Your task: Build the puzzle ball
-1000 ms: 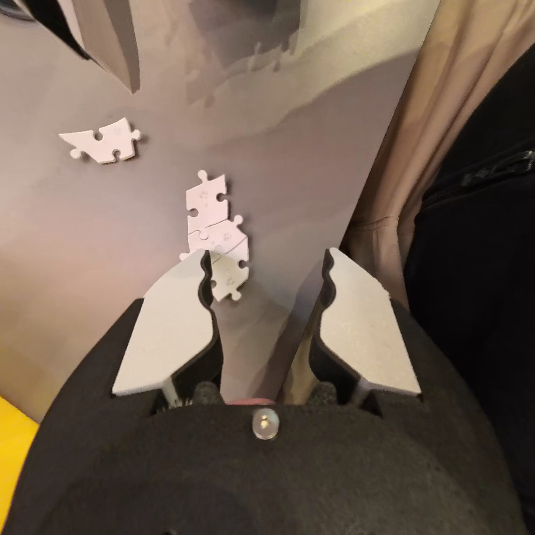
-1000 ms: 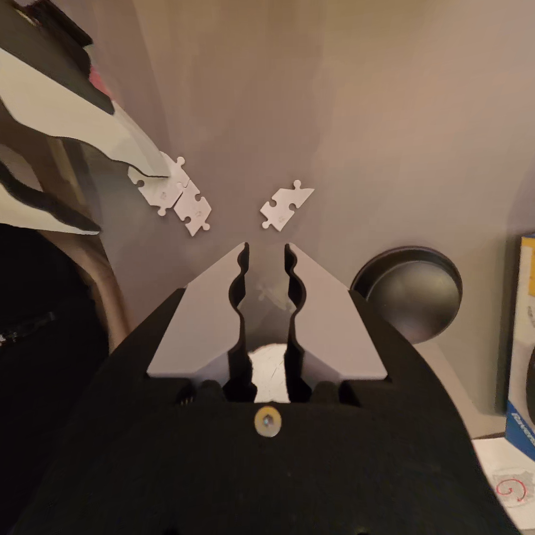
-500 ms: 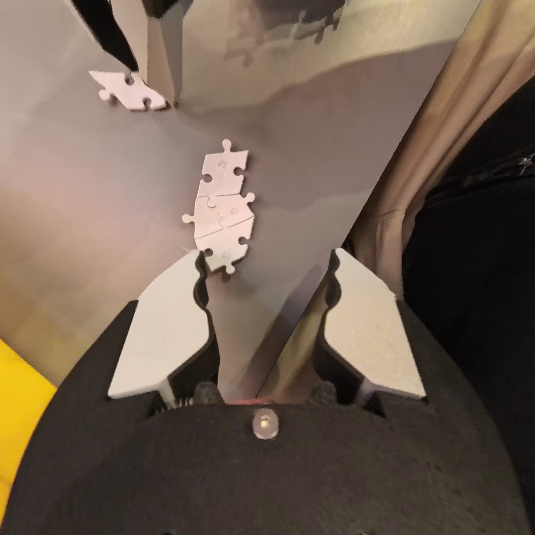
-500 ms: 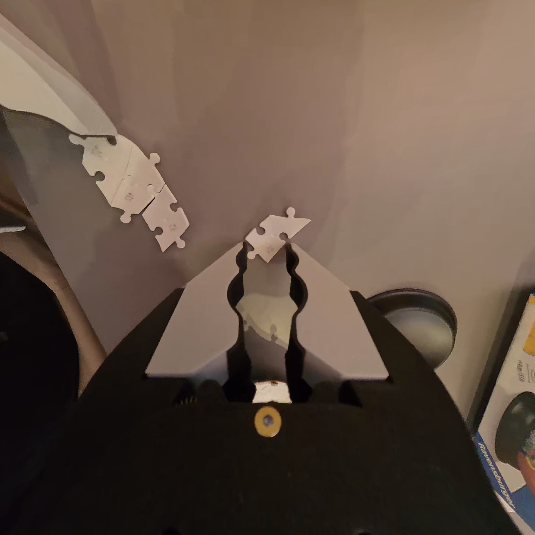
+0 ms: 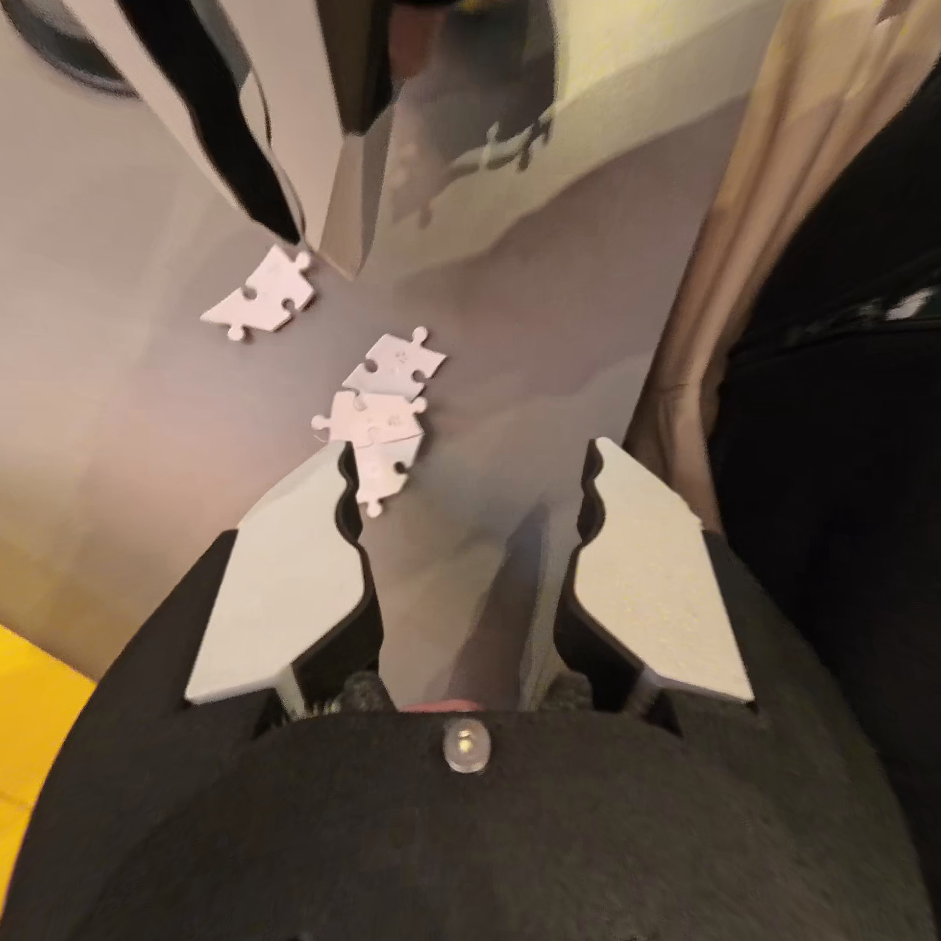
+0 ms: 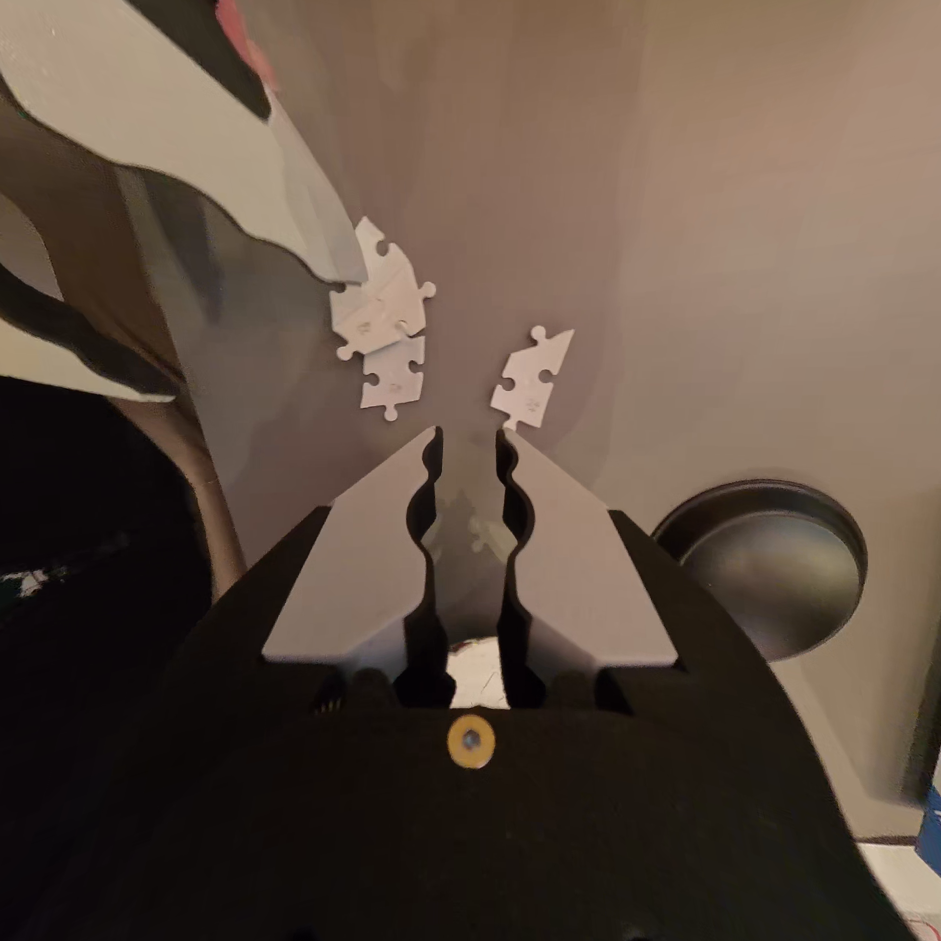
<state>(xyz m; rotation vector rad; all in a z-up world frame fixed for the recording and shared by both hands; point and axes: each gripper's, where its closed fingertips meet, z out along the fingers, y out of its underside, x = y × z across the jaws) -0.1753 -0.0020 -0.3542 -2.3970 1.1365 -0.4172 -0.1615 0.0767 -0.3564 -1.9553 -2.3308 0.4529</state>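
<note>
While both jaws gape empty, a black dish (image 6: pixel 764 570) sits beside the loose piece (image 6: pixel 532 379).

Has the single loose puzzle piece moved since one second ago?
Yes. The loose piece has turned and slid nearer the table edge.

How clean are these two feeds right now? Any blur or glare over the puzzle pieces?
Left wrist view: motion blur smears the far right gripper and softens the joined pieces; the glossy table mirrors a pale glare band along the top. Right wrist view: sharper, the loose piece has crisp edges, the left gripper's finger is streaked; dim, warm light and wide-angle bending in both.
</note>
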